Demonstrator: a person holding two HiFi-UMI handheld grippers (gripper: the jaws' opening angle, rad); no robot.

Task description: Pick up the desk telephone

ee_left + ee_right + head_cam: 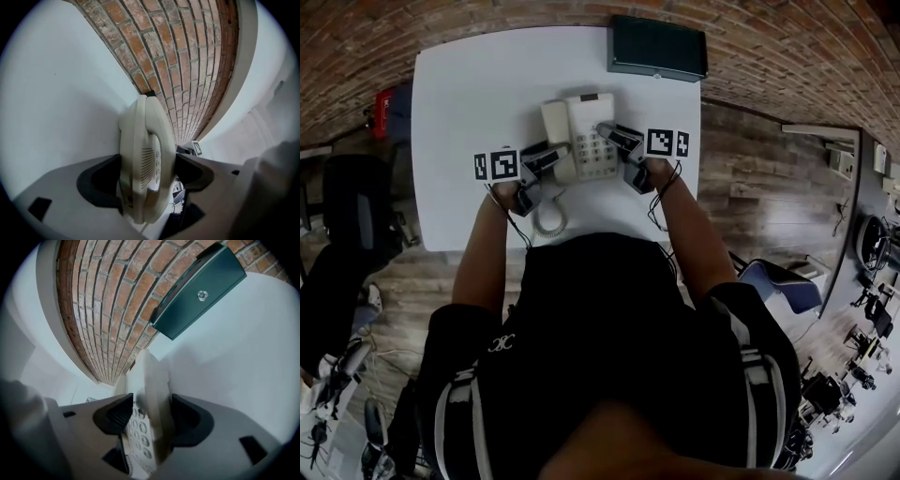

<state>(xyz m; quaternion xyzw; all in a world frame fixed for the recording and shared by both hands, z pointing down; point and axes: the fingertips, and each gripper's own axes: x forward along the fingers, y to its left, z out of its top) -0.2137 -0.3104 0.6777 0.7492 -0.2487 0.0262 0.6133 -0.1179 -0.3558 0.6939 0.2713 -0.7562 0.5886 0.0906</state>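
Coiled cord [548, 217] lay nearest the person, on white table [459, 103]. Just beyond it, desk telephone [586, 131] sat flat, mid-table. Left gripper [555, 157] straddled the handset [553, 127] side and right gripper [611, 133] the keypad edge. Both pairs of jaws stood wide apart around the body, pads seemingly not yet pressing, though the gaps were tight. Dark green box [656, 47] sat farther back, by brick wall [769, 56].

Risks: the handset probably only rests on its base, so a clamp there could lift it alone. The thin right edge might slip. The cord could drag.
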